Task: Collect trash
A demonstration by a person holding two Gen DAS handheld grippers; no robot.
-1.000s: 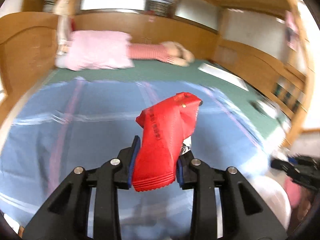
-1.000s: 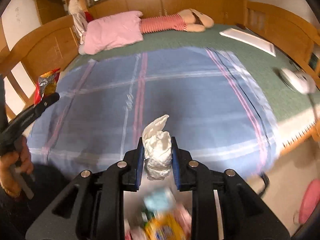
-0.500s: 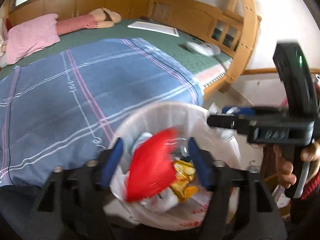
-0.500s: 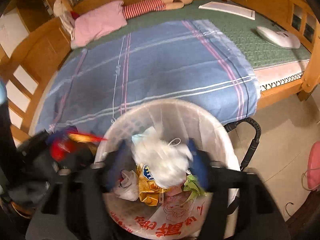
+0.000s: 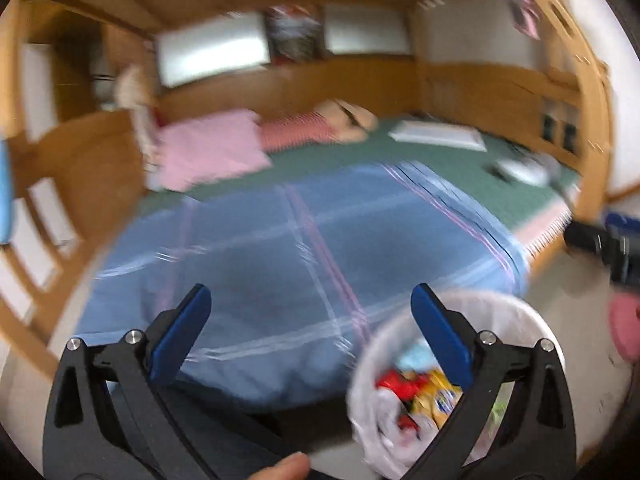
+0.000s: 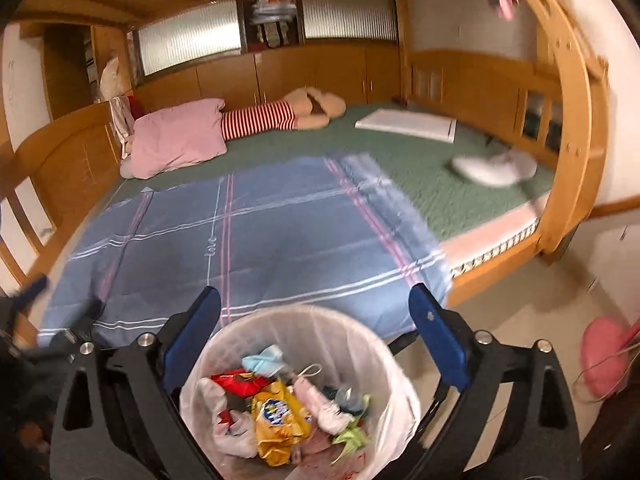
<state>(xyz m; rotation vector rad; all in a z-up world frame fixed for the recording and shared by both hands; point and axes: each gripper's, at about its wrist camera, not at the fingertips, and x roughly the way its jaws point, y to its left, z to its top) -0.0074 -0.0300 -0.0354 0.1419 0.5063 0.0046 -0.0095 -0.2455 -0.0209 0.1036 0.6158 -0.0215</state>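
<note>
Beside the bed (image 6: 260, 232), on the floor: lined trash bin (image 6: 352, 332), holding red wrapper (image 6: 240, 385), yellow snack bag (image 6: 276, 416), white tissue wads (image 6: 330, 410), blue mask (image 6: 262, 361).

Right hand-held gripper (image 6: 314, 300): above bin mouth, jaws opening wide, nothing between them.

Left hand-held gripper (image 5: 308, 300): jaws opening, empty; aimed over blue blanket (image 5: 280, 240), bin (image 5: 532, 320) at lower right.

Handling advice: clear both sets of fingers upward off the liner rim before swinging back toward the bed; avoid snagging thin plastic or tipping the bin. Remaining litter on blanket: none discernible.
</note>
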